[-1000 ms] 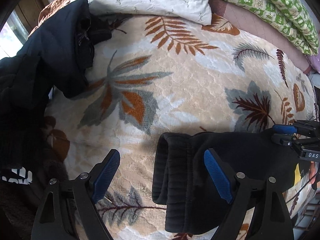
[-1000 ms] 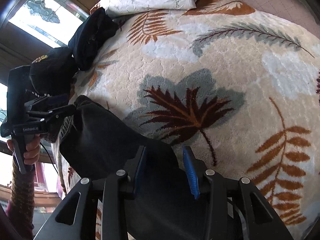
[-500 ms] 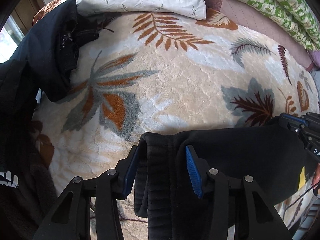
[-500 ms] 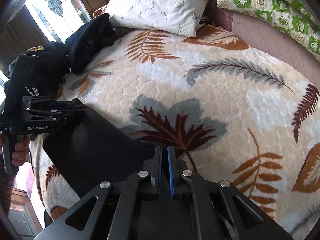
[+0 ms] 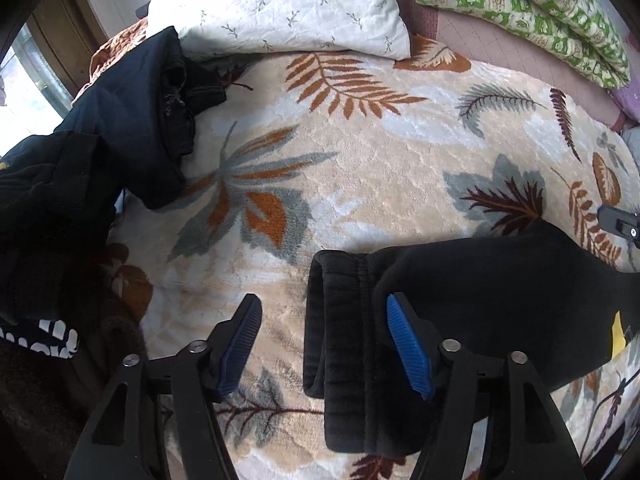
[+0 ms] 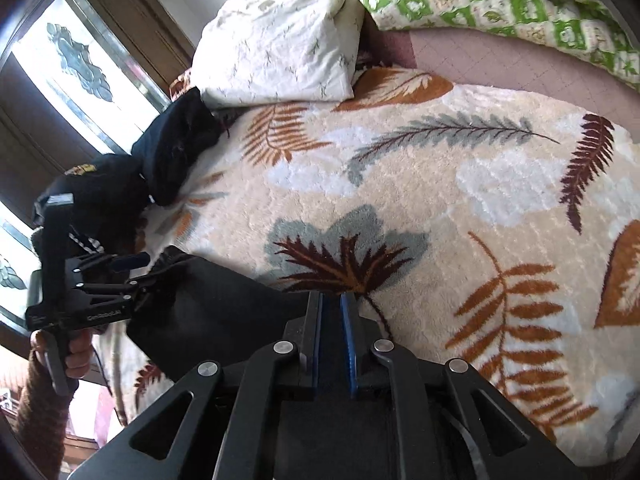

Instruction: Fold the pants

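The black pants (image 5: 460, 300) lie folded on the leaf-patterned blanket (image 5: 340, 168), their ribbed waistband end (image 5: 340, 340) toward the left wrist camera. My left gripper (image 5: 324, 344) is open, its jaws apart on either side of the waistband's left edge, not clamping it. My right gripper (image 6: 331, 336) is nearly closed on the black pants (image 6: 224, 312) at their other end. The left gripper also shows in the right wrist view (image 6: 120, 272), and the right gripper's tip (image 5: 618, 222) shows at the left wrist view's right edge.
A pile of dark clothes (image 5: 100, 152) lies at the blanket's left edge. A white pillow (image 5: 280, 4) and a green patterned quilt (image 5: 520, 12) lie at the far side. A window (image 6: 60, 64) stands beyond the bed's left side.
My left gripper closed around the waistband half a second ago and has now opened and let it go. My right gripper has stayed clamped on the pants and shifted a little.
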Motion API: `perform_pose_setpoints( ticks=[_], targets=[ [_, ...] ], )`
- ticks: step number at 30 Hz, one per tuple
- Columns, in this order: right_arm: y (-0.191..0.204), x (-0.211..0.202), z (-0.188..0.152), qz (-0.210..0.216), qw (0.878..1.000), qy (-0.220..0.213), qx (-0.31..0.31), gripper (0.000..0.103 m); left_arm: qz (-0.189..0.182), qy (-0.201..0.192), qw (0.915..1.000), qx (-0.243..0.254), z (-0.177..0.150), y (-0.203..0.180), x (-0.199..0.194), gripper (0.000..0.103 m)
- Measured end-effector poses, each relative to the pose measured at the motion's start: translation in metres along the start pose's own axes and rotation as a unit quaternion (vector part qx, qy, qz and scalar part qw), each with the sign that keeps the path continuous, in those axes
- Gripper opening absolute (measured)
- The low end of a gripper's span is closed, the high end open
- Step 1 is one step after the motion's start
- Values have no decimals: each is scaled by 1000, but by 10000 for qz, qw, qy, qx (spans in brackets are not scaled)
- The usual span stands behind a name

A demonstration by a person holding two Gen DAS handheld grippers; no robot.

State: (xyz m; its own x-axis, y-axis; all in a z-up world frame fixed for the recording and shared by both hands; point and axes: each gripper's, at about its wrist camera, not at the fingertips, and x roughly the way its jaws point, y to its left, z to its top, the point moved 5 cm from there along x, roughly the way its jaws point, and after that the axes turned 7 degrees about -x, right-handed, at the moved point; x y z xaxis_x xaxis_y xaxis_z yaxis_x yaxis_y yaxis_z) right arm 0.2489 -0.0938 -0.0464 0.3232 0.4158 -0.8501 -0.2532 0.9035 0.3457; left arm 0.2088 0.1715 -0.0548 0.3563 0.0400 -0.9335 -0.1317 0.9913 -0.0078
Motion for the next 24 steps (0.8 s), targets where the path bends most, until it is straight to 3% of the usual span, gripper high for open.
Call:
perform_pose_setpoints(
  ticks=[3, 7, 9, 13, 14, 16, 17, 20, 22, 24],
  targets=[
    [9, -29, -21, 39, 9999, -99, 107, 33, -298, -79, 9993, -223, -11, 9, -19, 79],
    [32, -21, -59, 173, 9997, 147, 95, 35, -555, 96, 9981, -251, -32, 5, -23, 80],
    [39, -7, -76, 266, 9990, 295, 199, 35, -305, 132, 9994, -42, -42, 1, -17, 80],
    [42, 17, -99, 158, 9979, 449, 429, 34, 768, -127, 9959, 450, -56, 1, 4, 82],
    [42, 19, -102, 101, 9980, 447, 445, 32, 786, -67, 9958, 466, -60, 1, 12, 83],
    [40, 23, -104, 38, 9979, 377, 534, 32, 888, -178, 9955, 271, -58, 4, 16, 97],
    [39, 24, -104, 26, 9977, 360, 581, 32, 966, -200, 9948, 253, -57, 5, 16, 99],
    [41, 16, -102, 28, 9974, 272, 670, 34, 770, -105, 9970, -41, -59, 6, 9, 94],
    [39, -1, -102, 139, 9969, 94, 764, 34, 523, -30, 9981, -327, -63, 9, -3, 86],
    [33, -25, -105, 266, 9955, -123, 902, 34, 345, -6, 9981, -506, -65, 6, -16, 85]
  ],
)
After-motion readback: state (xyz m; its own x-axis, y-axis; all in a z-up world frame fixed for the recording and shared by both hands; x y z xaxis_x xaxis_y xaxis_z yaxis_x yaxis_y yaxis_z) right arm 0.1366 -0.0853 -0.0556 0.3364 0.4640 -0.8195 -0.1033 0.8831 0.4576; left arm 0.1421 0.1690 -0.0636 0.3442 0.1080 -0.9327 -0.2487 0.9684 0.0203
